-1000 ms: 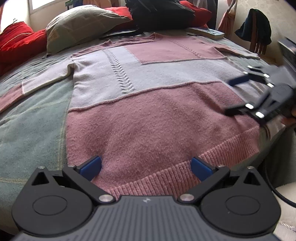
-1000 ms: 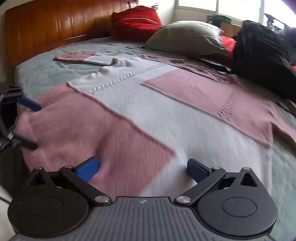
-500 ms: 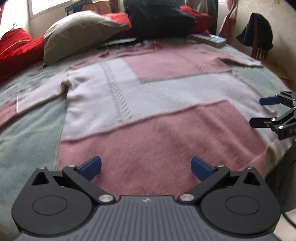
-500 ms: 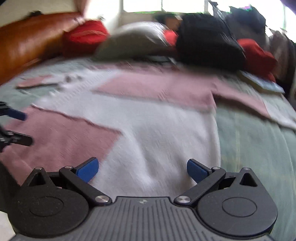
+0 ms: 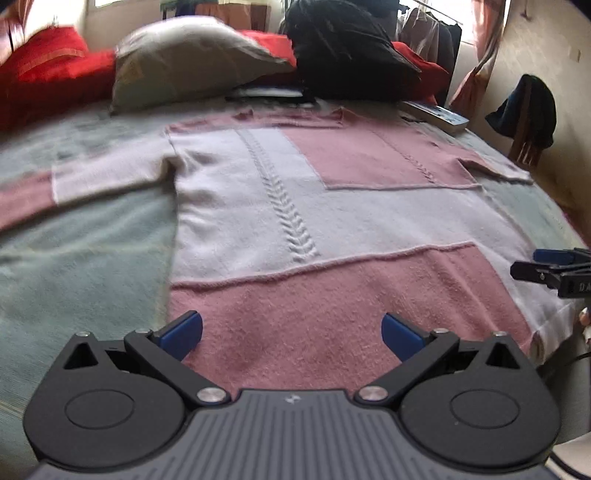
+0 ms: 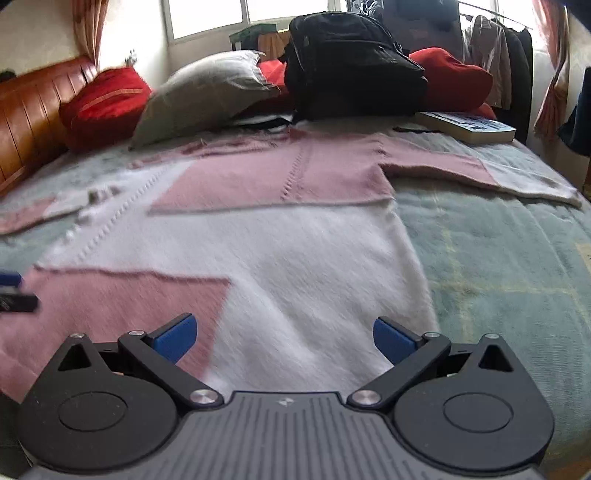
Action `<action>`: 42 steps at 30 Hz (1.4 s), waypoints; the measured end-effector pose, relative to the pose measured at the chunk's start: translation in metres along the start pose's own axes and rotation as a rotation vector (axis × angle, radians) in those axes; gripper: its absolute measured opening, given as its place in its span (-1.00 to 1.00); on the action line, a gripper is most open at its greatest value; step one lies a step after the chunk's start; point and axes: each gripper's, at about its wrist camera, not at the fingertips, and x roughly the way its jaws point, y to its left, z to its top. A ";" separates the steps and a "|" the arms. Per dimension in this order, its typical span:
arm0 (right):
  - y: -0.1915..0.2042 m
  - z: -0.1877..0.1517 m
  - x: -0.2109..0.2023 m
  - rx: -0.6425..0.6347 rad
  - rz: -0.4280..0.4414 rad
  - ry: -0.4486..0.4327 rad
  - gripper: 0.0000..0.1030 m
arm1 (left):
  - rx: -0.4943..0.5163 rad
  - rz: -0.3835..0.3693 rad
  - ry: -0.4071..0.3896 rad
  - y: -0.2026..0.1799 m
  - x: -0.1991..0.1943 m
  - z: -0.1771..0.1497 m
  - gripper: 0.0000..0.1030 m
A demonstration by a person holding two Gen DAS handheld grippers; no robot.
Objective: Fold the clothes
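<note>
Both sets of jaws stand wide apart, holding nothing: the left gripper [image 5: 291, 330] and right gripper [image 6: 283, 334] hover over the hem end of a pink-and-white knit sweater [image 5: 332, 221] spread flat on the green-blanketed bed [image 6: 498, 258].

bed [image 6: 498, 266]: green blanket | headboard [image 6: 26, 122]: wood, left | window [image 6: 221, 14]: bright daylight | curtain [image 6: 552, 74]: right
</note>
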 end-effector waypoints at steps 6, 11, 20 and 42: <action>0.012 0.012 0.002 0.058 0.071 -0.008 1.00 | -0.005 -0.057 0.000 0.015 -0.010 0.001 0.99; 0.026 0.022 0.010 0.059 0.101 -0.006 1.00 | -0.039 -0.001 -0.067 0.076 -0.042 0.044 0.99; 0.050 0.034 0.026 0.077 0.159 0.026 1.00 | -0.373 0.197 -0.132 0.292 -0.044 0.124 0.99; 0.086 0.045 0.046 0.016 0.124 0.053 1.00 | -0.641 0.189 -0.178 0.393 -0.032 0.093 0.98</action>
